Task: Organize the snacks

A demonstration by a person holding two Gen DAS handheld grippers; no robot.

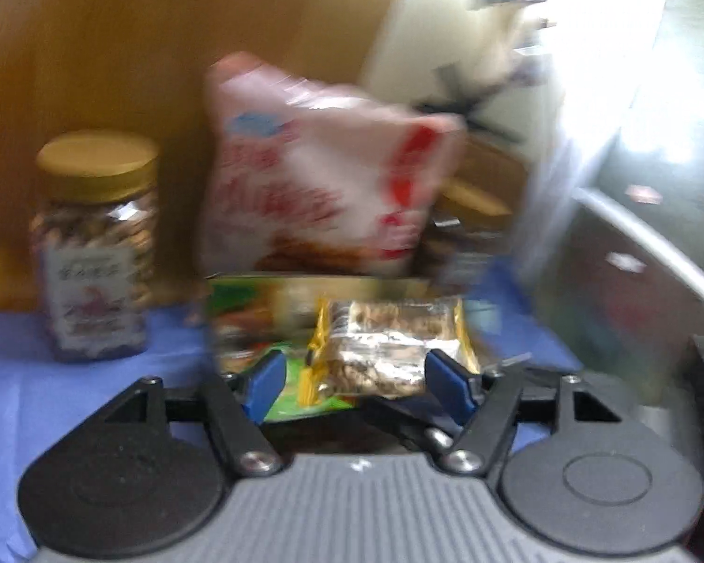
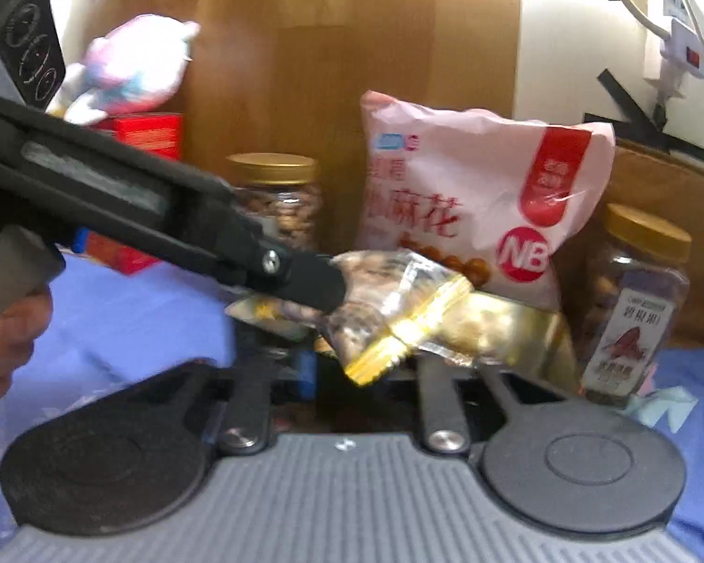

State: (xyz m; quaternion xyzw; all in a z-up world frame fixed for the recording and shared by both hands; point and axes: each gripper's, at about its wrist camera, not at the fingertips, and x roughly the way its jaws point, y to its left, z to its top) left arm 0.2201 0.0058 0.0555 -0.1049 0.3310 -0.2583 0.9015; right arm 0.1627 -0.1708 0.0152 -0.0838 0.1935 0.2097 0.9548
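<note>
A small clear nut packet with gold edges [image 1: 380, 352] sits between the blue pads of my left gripper [image 1: 356, 380], which is shut on it. In the right wrist view that packet [image 2: 399, 300] hangs in the air under the left gripper's black finger [image 2: 314, 281]. It hangs just above my right gripper [image 2: 371, 370], whose jaws stand apart with only one blue pad [image 2: 305, 370] showing. A second gold packet [image 2: 507, 328] lies over the right finger. Behind stand a pink snack bag [image 2: 460, 197] and two gold-lidded nut jars [image 2: 277, 201] [image 2: 633, 300].
A green box [image 1: 258, 309] lies under the packet on the blue cloth [image 1: 23, 375]. A wooden panel [image 2: 328, 47] backs the snacks. A plush toy [image 2: 126, 65] sits on a red box [image 2: 150, 136] at the left. A grey metal rim [image 1: 657, 253] curves at the right. A hand [image 2: 4, 342] holds the left gripper.
</note>
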